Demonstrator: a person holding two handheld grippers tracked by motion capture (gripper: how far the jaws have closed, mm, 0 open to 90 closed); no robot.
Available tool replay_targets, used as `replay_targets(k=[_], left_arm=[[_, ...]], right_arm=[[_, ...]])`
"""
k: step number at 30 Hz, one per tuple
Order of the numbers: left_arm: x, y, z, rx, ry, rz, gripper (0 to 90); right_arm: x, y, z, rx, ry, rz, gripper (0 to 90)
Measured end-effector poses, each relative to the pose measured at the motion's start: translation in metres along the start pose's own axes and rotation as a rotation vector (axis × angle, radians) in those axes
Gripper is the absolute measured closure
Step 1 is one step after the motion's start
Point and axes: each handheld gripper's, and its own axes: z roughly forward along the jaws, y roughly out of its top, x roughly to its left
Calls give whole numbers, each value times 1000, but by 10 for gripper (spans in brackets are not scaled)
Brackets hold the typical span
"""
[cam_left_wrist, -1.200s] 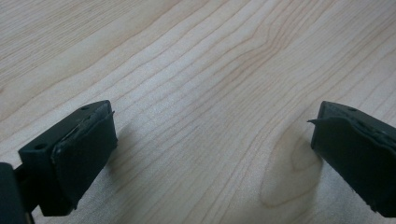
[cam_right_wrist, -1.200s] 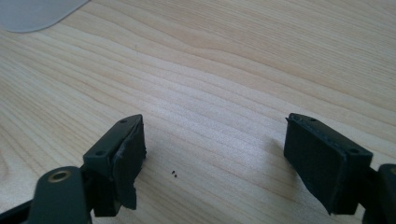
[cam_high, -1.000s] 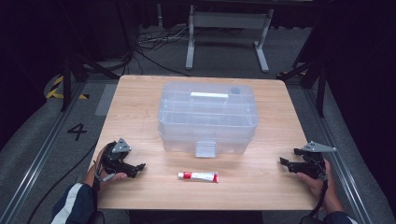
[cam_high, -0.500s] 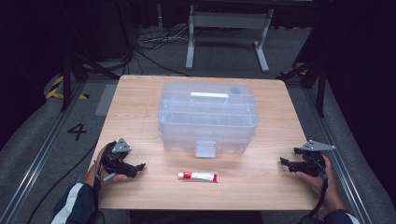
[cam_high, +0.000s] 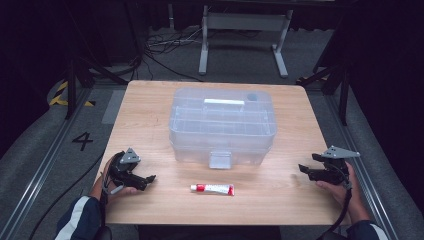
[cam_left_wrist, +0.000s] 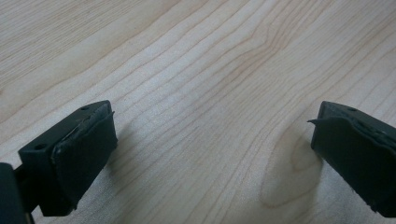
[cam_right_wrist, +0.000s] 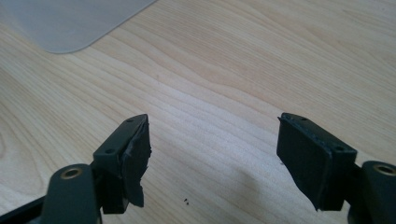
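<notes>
A clear plastic lidded box (cam_high: 222, 125) stands in the middle of the wooden table (cam_high: 150, 110). In front of it lies a small red and white tube (cam_high: 212, 188). My left gripper (cam_high: 147, 178) rests at the table's near left, pointing right toward the tube, open with only bare wood between its jaws (cam_left_wrist: 210, 154). At the near right, my right gripper (cam_high: 304, 170) points left; it is open, its jaws have just been closing a little, and nothing lies between them (cam_right_wrist: 215, 154). A corner of the box (cam_right_wrist: 70, 23) shows ahead of it.
Bare wood lies on both sides of the tube and along the table's front edge. A dark floor with cables, rails and a metal stand (cam_high: 242, 30) surrounds the table.
</notes>
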Motion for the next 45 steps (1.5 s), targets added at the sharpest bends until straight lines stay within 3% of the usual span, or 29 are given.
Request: replay_targets(k=[10, 27, 32, 36, 43, 45], left_arm=[[-1, 1, 1, -3, 9, -13, 4], [0, 5, 3, 13, 16, -21, 3], [1, 12, 2, 47, -2, 8, 74], [2, 14, 3, 54, -11, 12, 80], [3, 11, 4, 23, -7, -1, 65], [2, 7, 4, -8, -3, -3, 65]], right_arm=[[-1, 23, -11, -52, -1, -21, 287], [8, 97, -29, -148, 15, -104, 346], [12, 120, -31, -176, 26, -137, 349], [15, 130, -30, -188, 34, -146, 349], [23, 144, -27, -207, 46, -187, 356], [24, 147, -28, -214, 50, -186, 354]])
